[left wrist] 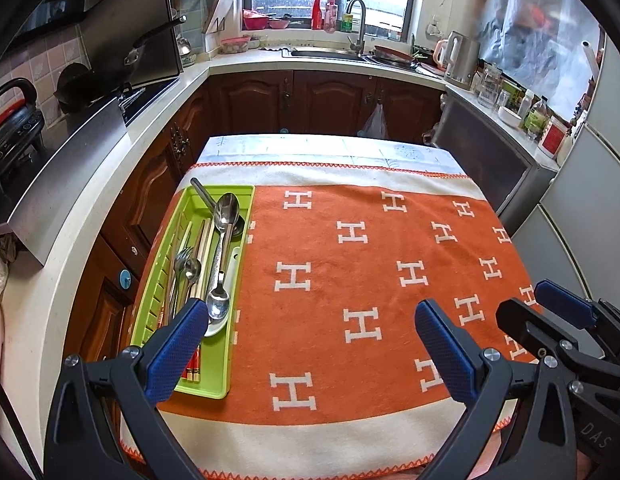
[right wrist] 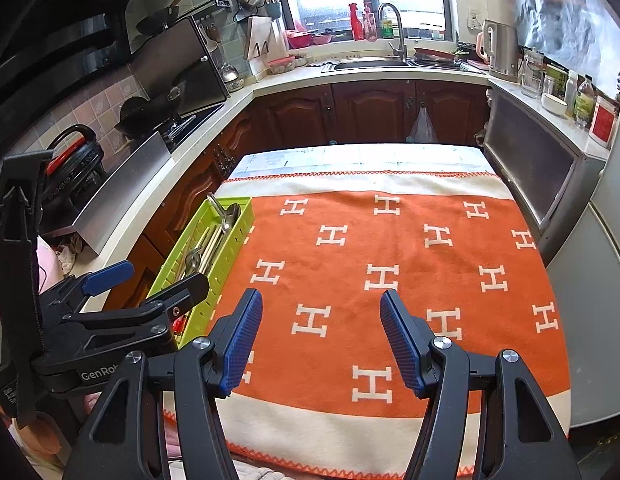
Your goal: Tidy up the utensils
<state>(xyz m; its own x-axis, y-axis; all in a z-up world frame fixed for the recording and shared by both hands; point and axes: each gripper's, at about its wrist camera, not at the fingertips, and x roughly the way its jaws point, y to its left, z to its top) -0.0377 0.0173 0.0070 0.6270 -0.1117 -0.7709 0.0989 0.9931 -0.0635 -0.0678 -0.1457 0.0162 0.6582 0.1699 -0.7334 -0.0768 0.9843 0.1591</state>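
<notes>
Left tongs (left wrist: pixel 312 326) view alone shows white spoon (left wrist: pixel 226 280).

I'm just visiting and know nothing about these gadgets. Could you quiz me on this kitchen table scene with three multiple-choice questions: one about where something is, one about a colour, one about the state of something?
1. Where on the blanket does the tray sit?
A. along its left edge
B. in its middle
C. at its far right corner

2. What colour is the tray?
A. red
B. lime green
C. white

3. How do the jaws of the right gripper stand?
A. apart with nothing between them
B. closed on a spoon
C. closed on chopsticks

Answers:
1 A, the tray lies along the left side in both views.
2 B, its walls are bright green.
3 A, only orange blanket shows between the blue pads.
</notes>
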